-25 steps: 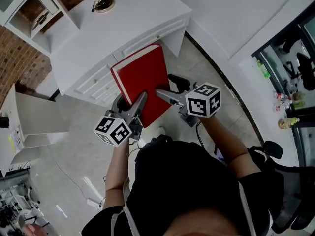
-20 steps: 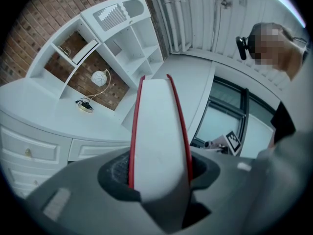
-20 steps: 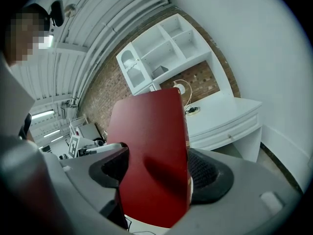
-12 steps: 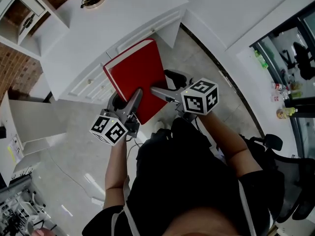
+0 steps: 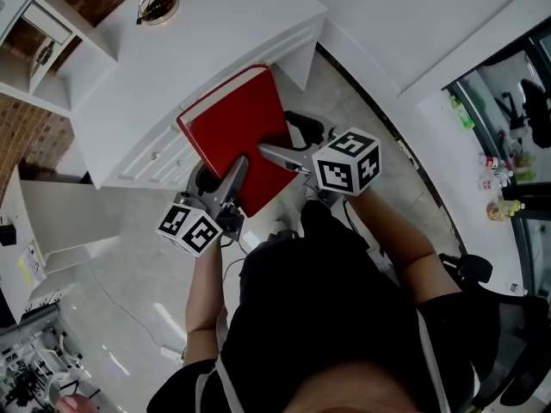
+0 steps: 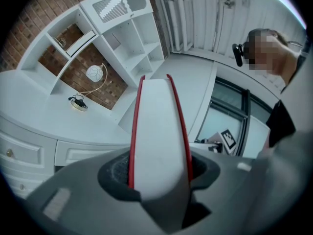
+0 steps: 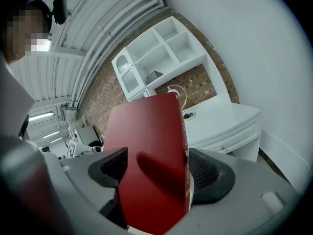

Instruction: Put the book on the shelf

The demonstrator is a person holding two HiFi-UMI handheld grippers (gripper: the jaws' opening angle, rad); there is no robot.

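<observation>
One red book [image 5: 234,127], left tool [image 5: 238,171] clamping — right tool [image 5: 280,148] loose

A globe lamp [image 6: 95,73] is standing on a white desk [image 5: 215,33], whose drawers [image 5: 164,149] are facing the grey floor [image 5: 112,256]. A brick wall [image 5: 34,136] is showing at the left edge, while a black office chair [image 5: 508,317] is sitting at lower right.

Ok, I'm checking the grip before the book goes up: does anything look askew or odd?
The red book sits edge-on and clamped in the left gripper. It slants across the right gripper, though, with its cover turned toward that camera and those jaws apparently loose around it. Nothing else stands out.
</observation>
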